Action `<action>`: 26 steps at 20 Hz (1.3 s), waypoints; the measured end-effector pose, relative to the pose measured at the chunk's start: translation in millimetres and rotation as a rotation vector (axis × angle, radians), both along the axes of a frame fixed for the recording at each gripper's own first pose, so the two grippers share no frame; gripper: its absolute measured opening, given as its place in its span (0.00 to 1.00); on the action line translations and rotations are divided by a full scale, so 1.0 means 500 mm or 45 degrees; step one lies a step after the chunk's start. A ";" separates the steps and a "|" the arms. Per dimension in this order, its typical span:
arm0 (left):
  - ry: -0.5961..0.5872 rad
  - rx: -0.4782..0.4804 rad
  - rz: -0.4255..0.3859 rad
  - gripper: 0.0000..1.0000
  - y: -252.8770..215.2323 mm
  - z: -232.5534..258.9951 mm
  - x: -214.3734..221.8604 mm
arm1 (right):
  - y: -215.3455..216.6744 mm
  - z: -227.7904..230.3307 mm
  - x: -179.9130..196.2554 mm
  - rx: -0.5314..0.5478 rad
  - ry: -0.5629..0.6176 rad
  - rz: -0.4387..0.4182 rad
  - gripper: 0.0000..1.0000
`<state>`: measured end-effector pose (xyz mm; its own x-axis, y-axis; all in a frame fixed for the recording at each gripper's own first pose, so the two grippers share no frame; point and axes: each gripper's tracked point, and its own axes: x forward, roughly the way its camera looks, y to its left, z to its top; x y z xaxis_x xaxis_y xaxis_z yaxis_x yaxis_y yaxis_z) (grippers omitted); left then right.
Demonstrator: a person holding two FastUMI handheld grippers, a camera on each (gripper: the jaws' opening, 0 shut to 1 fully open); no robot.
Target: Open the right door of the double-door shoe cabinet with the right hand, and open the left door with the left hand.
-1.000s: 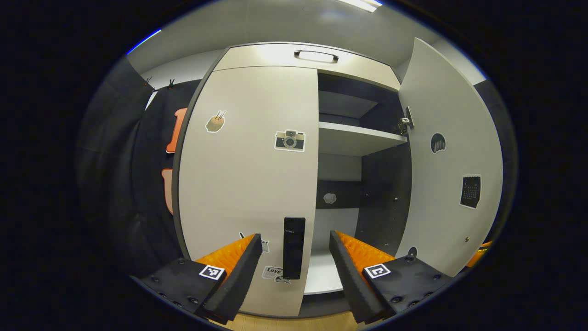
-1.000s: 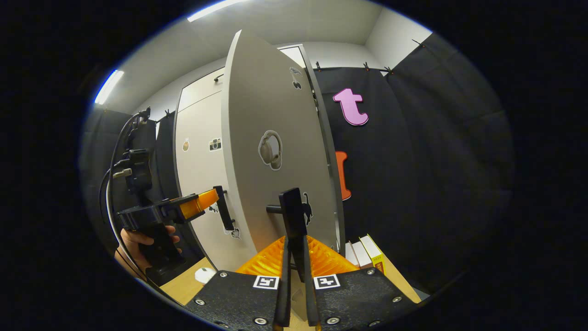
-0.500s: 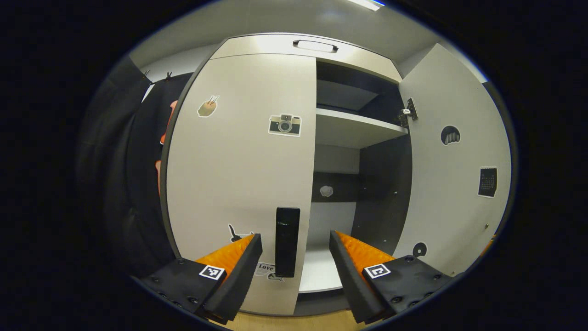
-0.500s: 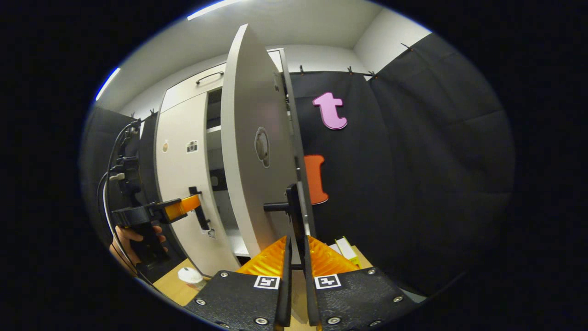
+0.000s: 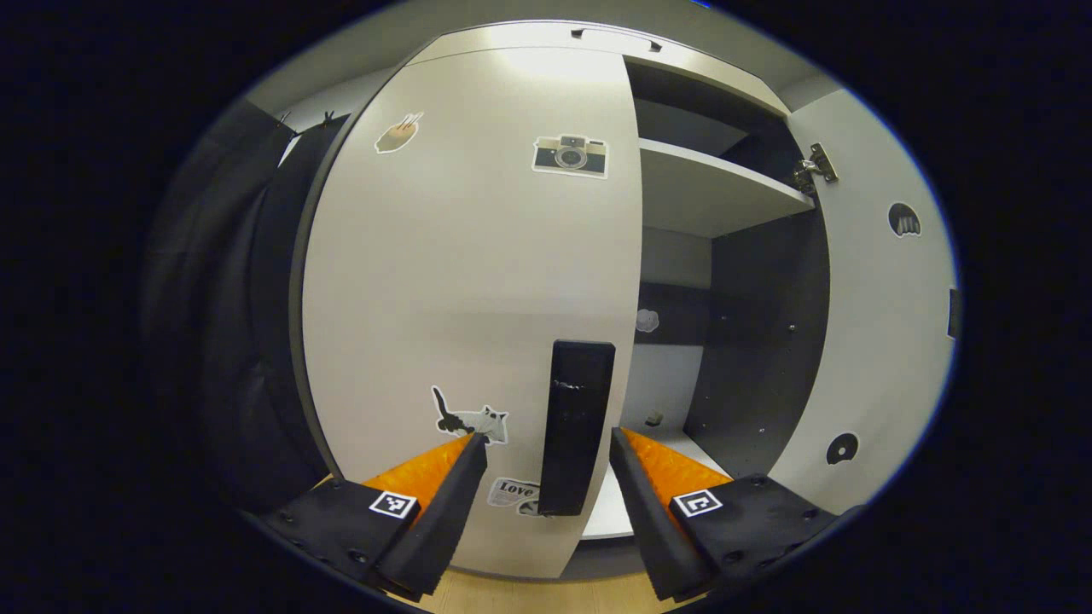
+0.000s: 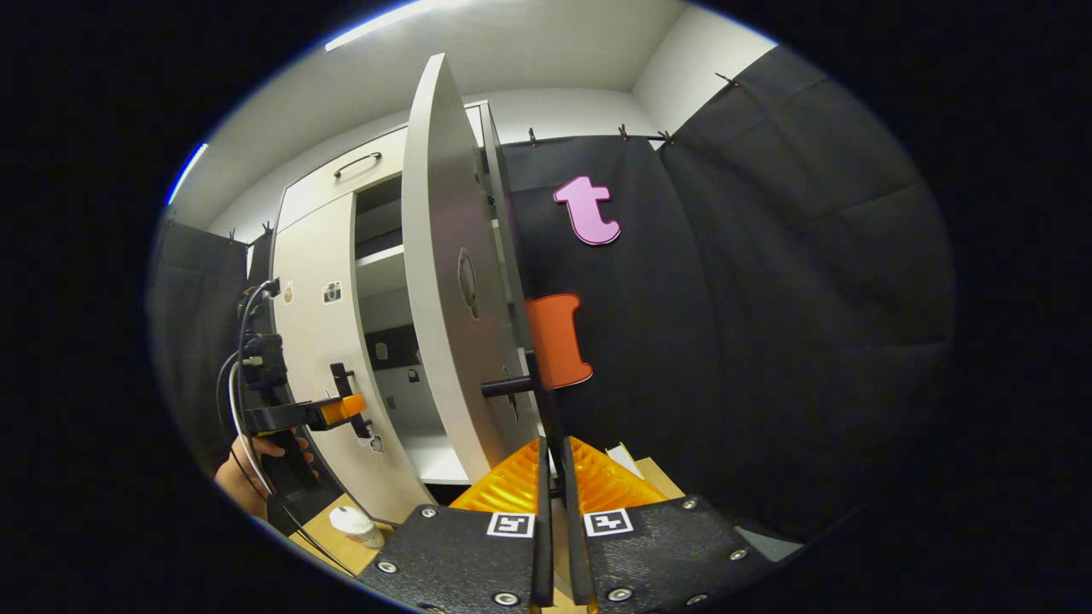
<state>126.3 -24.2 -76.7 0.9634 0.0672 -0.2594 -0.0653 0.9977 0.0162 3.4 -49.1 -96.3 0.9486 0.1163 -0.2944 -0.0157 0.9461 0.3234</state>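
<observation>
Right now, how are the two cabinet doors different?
The right door is swung wide open; the left door is shut. The right gripper is clamped on the right door's handle; the left gripper is open around the left door's handle. Both doors are pale, with stickers and black handles.

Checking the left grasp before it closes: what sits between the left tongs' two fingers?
In the left gripper view, the left door's handle stands upright between the open left tongs, apart from both fingers; the left door is shut behind it.
</observation>
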 end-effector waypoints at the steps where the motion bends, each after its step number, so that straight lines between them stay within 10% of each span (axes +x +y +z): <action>1: 0.004 0.004 0.009 0.91 0.008 -0.004 0.004 | -0.007 -0.002 -0.002 -0.003 0.004 -0.009 0.07; 8: 0.039 -0.005 0.001 0.82 -0.007 -0.028 0.026 | -0.060 -0.002 -0.042 -0.036 0.010 -0.079 0.27; 17: 0.002 0.056 -0.043 0.38 -0.027 -0.029 0.027 | -0.058 -0.013 -0.065 -0.041 0.045 -0.027 0.65; 26: 0.020 0.057 -0.009 0.28 -0.017 -0.024 -0.018 | -0.055 -0.017 -0.060 -0.062 0.045 0.048 0.76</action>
